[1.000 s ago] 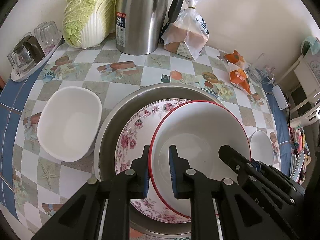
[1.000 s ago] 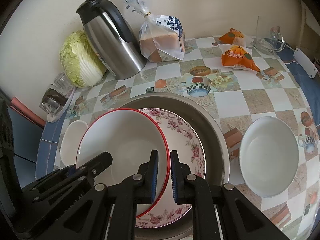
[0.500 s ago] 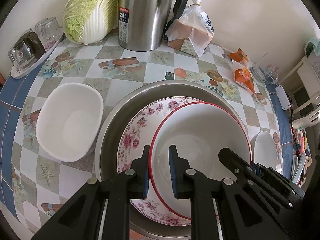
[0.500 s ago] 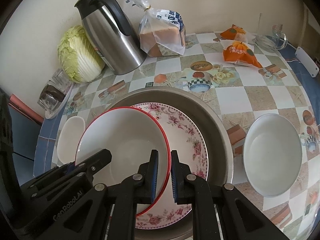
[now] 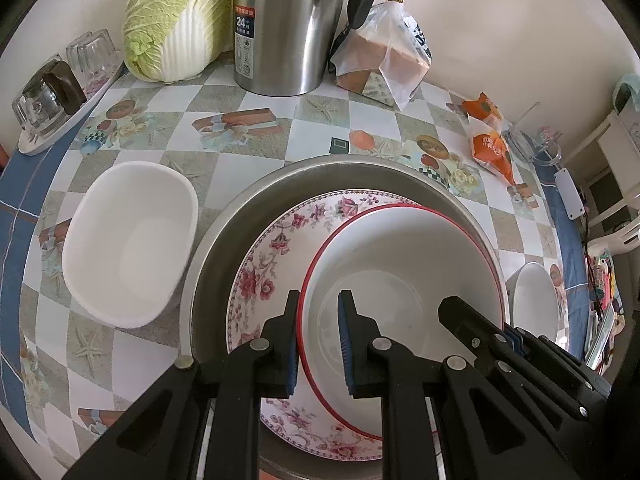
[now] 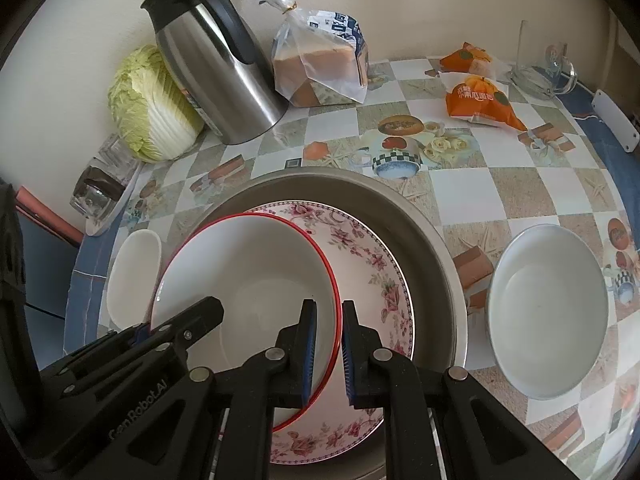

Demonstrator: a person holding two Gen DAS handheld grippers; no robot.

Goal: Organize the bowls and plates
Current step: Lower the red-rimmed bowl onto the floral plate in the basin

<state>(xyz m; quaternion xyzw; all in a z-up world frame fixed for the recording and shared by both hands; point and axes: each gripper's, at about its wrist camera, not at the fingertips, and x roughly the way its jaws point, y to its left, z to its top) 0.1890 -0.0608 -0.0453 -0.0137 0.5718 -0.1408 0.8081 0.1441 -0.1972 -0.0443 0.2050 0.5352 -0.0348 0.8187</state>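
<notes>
A white bowl with a red rim (image 5: 404, 264) (image 6: 256, 268) sits tilted on a floral plate (image 5: 272, 248) (image 6: 372, 276), which lies in a wide metal basin (image 5: 240, 216) (image 6: 424, 236). My left gripper (image 5: 318, 340) straddles the bowl's left rim, its jaws a little apart around it. My right gripper (image 6: 329, 344) straddles the bowl's right rim the same way. A white oval bowl (image 5: 128, 240) (image 6: 132, 276) stands left of the basin. A round white bowl (image 6: 548, 316) (image 5: 534, 300) stands to its right.
At the back by the wall stand a steel thermos jug (image 5: 288, 24), a cabbage (image 5: 176, 20), a bagged loaf (image 5: 384, 56), orange snack packets (image 6: 480, 96) and a glass mug (image 6: 540, 68). Glasses on a small tray (image 5: 52, 92) sit at the far left.
Both grippers and the red-rimmed bowl have come slightly lower and nearer to the plate. The jaws look a touch wider around the rim.
</notes>
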